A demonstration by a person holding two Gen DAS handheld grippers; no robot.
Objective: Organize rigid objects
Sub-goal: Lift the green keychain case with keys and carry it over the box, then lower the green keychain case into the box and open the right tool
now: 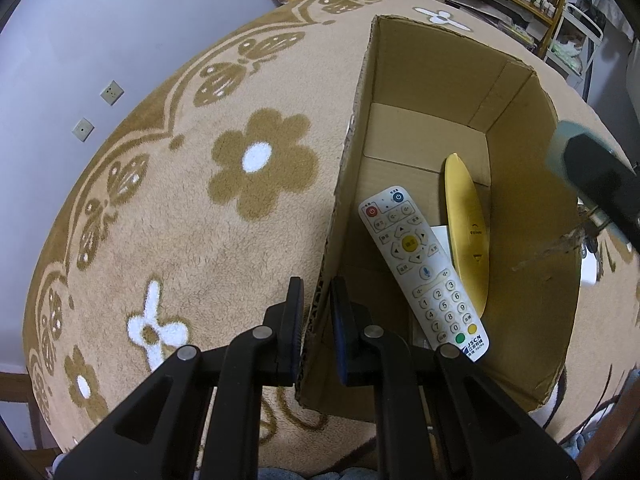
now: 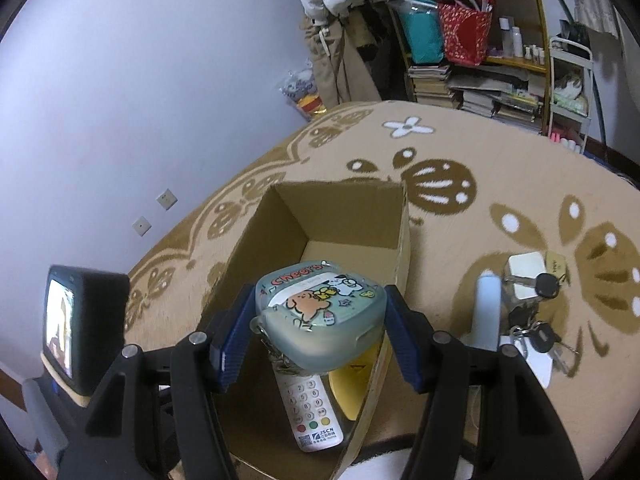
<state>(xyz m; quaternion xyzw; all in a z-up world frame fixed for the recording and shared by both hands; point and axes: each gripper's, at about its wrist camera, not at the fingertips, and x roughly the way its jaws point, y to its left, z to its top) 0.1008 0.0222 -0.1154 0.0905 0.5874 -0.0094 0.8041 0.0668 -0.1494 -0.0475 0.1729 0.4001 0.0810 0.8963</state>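
An open cardboard box [image 1: 520, 264] stands on a tan flowered carpet. Inside lie a white remote [image 1: 424, 272] and a yellow oval object [image 1: 468, 232]. My left gripper [image 1: 317, 308] is shut on the box's left wall, one finger on each side. My right gripper [image 2: 320, 320] is shut on a pale green cartoon-printed case [image 2: 320, 312] and holds it above the box [image 2: 288, 232], over the remote [image 2: 314, 416] and the yellow object [image 2: 352, 384]. The right gripper also shows blurred at the right edge of the left wrist view [image 1: 592, 172].
To the right of the box lie a bunch of keys [image 2: 536, 316], a white cube [image 2: 526, 276] and a pale blue stick [image 2: 486, 308] on the carpet [image 2: 460, 220]. A bookshelf [image 2: 480, 40] stands at the back. The left gripper's device [image 2: 80, 320] is at the left.
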